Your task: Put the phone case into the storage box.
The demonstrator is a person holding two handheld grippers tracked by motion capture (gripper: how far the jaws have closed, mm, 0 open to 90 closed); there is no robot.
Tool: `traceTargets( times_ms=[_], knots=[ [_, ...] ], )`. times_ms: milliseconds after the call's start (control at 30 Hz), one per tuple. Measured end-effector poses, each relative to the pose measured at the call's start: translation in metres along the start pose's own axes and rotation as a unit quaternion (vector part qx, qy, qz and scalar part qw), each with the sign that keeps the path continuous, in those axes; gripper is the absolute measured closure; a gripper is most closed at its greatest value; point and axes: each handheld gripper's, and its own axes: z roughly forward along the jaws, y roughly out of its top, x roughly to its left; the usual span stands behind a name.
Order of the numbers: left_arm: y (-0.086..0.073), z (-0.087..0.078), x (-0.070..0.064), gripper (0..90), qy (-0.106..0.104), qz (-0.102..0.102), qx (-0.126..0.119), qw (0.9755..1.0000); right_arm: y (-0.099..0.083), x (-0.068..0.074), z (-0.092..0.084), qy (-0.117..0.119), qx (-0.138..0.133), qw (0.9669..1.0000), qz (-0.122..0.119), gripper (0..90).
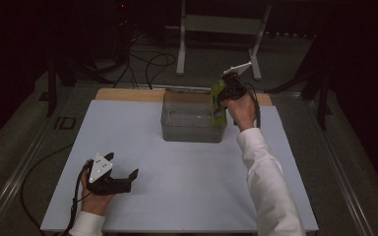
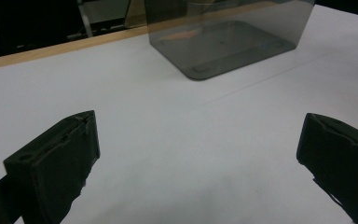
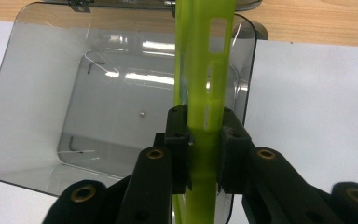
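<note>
Two grippers are in my hands, and the clear bin (image 1: 189,123) at the far middle of the white table (image 1: 177,196) is my landmark. Well to the near left of the bin, my left gripper (image 1: 128,178) rests low on the table, its tips turned toward the right. Seen from the left gripper view, its jaws stand wide apart with bare table between them and nothing held; the bin (image 2: 223,46) sits farther off, up ahead. At the bin's right wall, my right gripper (image 1: 225,93) hangs above the rim, pointing down. Its jaws are clamped tight on a green strip (image 1: 218,101), a flat slotted plastic piece held upright, on edge. In the right gripper view the strip (image 3: 205,93) runs up from between the pads (image 3: 177,140) across the bin's right side, its far end past the back rim. Below it lies the bin floor (image 3: 135,112). Whether the strip touches the bin wall I cannot tell.
</note>
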Motion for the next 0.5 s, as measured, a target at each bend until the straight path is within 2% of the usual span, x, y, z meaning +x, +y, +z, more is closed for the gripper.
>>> traceTargets(
  times_ms=[500],
  knots=[
    [0.0,0.0,0.0,0.0,0.0,-0.001,0.0,1.0,-0.003,-0.001,0.014,-0.011,0.009,0.9999,-0.002,77.3]
  ],
)
